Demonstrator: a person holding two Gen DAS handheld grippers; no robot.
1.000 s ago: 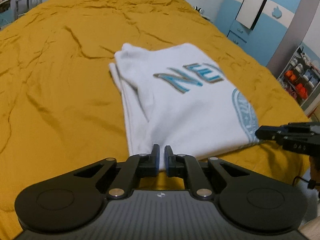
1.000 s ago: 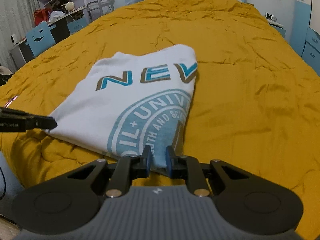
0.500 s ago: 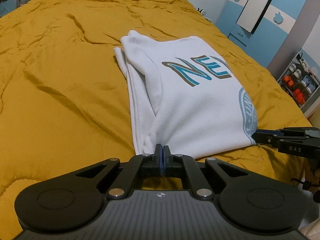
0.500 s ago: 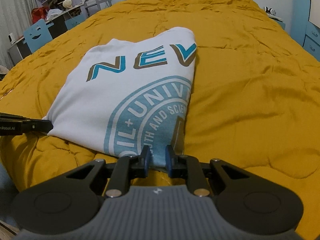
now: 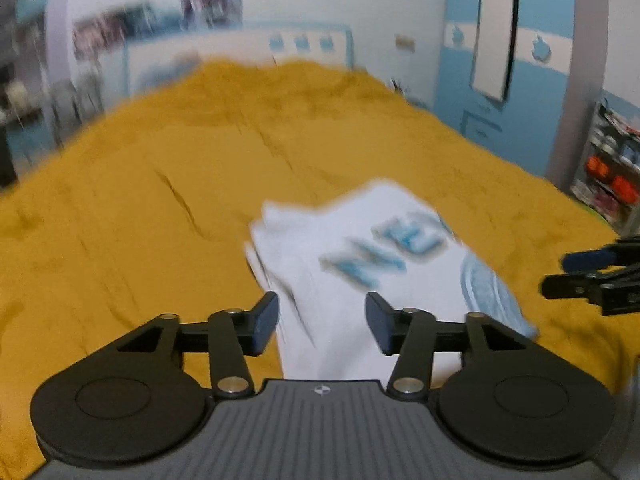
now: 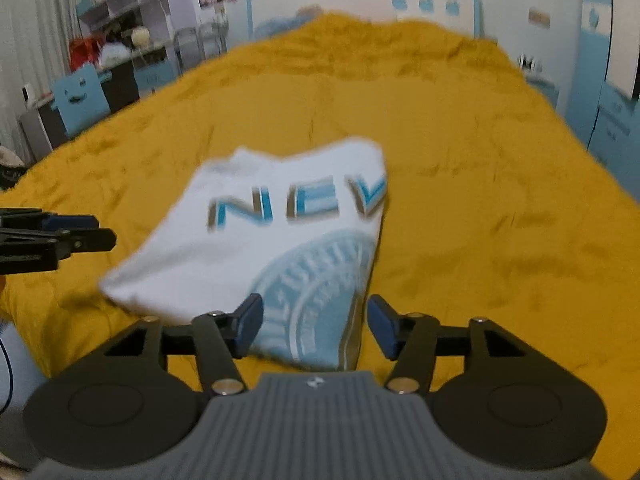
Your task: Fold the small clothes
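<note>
A folded white T-shirt [image 5: 360, 248] with blue "NEV" lettering and a round blue print lies flat on the mustard bedspread [image 5: 160, 200]. My left gripper [image 5: 322, 320] hovers over the shirt's near left corner. Its jaws are opening, and cloth shows in the gap with no pad pressing on it. My right gripper [image 6: 315, 326] hangs over the near right corner of the T-shirt [image 6: 280, 232], its jaws also opening and free of the cloth. Each view shows the other gripper at its edge: the right gripper [image 5: 580, 276] and the left gripper [image 6: 80, 236]. Both views are blurred by motion.
The bedspread [image 6: 480, 200] reaches back to a white headboard [image 6: 360, 4]. A blue wardrobe [image 5: 500, 128] and a shelf rack [image 5: 612, 176] stand to the right of the bed. A desk with a blue chair [image 6: 80, 96] stands to its left.
Both grippers, shut on the shirt's near edge before, have let go and spread their jaws. Both have lifted and tipped upward, so more of the room shows. The shirt stays flat.
</note>
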